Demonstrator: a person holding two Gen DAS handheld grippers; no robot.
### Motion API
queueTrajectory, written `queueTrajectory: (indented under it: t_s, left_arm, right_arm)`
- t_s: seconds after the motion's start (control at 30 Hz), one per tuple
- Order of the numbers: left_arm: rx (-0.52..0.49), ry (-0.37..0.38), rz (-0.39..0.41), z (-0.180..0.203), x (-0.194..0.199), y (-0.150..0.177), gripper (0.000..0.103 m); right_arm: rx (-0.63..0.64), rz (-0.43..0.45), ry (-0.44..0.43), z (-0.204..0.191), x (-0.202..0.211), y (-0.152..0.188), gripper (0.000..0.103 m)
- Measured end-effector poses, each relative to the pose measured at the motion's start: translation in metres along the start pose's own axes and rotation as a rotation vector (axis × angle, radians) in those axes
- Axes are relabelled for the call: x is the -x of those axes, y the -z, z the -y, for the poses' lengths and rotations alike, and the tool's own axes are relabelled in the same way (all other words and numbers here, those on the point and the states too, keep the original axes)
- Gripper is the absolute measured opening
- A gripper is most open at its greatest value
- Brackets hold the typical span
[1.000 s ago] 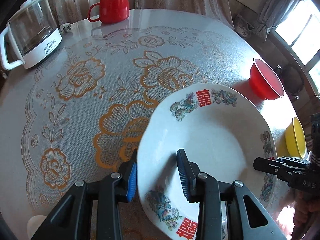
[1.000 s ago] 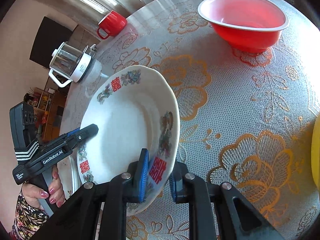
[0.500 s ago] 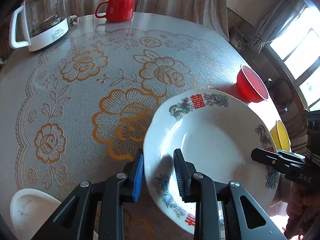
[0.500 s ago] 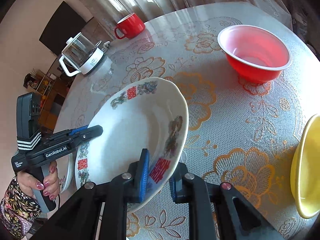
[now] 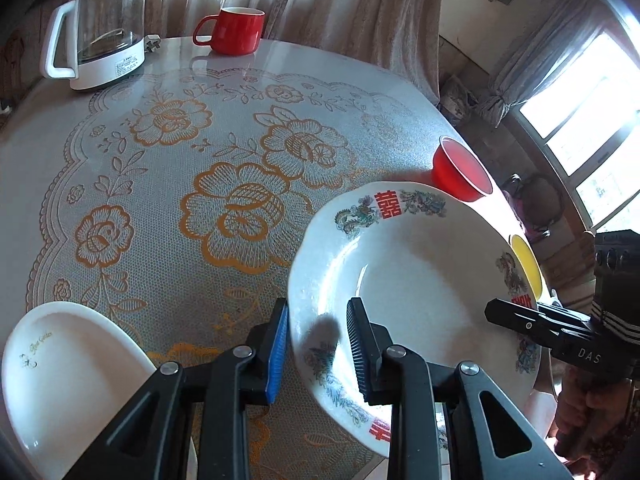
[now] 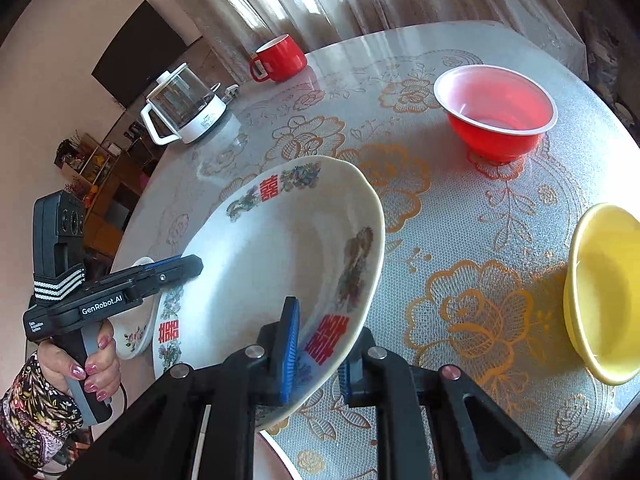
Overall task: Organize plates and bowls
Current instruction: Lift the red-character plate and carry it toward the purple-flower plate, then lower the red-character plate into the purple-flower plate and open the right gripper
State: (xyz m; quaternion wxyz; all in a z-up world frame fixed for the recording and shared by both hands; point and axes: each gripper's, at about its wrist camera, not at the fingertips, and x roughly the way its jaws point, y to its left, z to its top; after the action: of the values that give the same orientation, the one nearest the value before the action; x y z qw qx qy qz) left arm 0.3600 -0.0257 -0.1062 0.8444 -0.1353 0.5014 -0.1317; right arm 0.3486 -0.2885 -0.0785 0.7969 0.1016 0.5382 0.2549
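A white plate with red characters and dragon prints (image 5: pixel 420 276) (image 6: pixel 280 248) is held above the table between both grippers. My left gripper (image 5: pixel 318 344) is shut on its near left rim. My right gripper (image 6: pixel 320 348) is shut on its near right rim. A white bowl (image 5: pixel 68 376) sits at the near left of the table. A red bowl (image 6: pixel 496 112) (image 5: pixel 460 170) and a yellow bowl (image 6: pixel 600 292) (image 5: pixel 526 262) stand on the right side of the table.
A glass kettle (image 5: pixel 100 32) and a red mug (image 5: pixel 234 30) stand at the far edge of the round table with its lace cloth (image 5: pixel 224 168). Another floral plate (image 6: pixel 136 336) lies partly hidden under the held plate. Curtains hang behind the table.
Both grippers have lifted the plate and drawn it back toward the near edge. The white bowl at near left and the yellow bowl have come more into view.
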Motion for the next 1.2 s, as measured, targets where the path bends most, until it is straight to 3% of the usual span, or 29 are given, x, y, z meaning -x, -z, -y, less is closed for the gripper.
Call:
queueTrajectory:
  t_s: [0.53,0.9,1.2]
  left_arm:
    - [-0.04,-0.001,0.072,0.021,0.077,0.08,0.029]
    - [-0.072,-0.046,0.02,0.011,0.085,0.135,0.029]
    - [-0.11,-0.08,-0.013,0.015,0.077,0.156,0.029]
  right_arm:
    - [0.042,0.038,-0.024,-0.04,0.062,0.086,0.016]
    - [-0.008,-0.026,-0.067,-0.052,0.054,0.149,0.016]
    - [-0.075,-0.059,-0.092,-0.044,0.041,0.171,0.016]
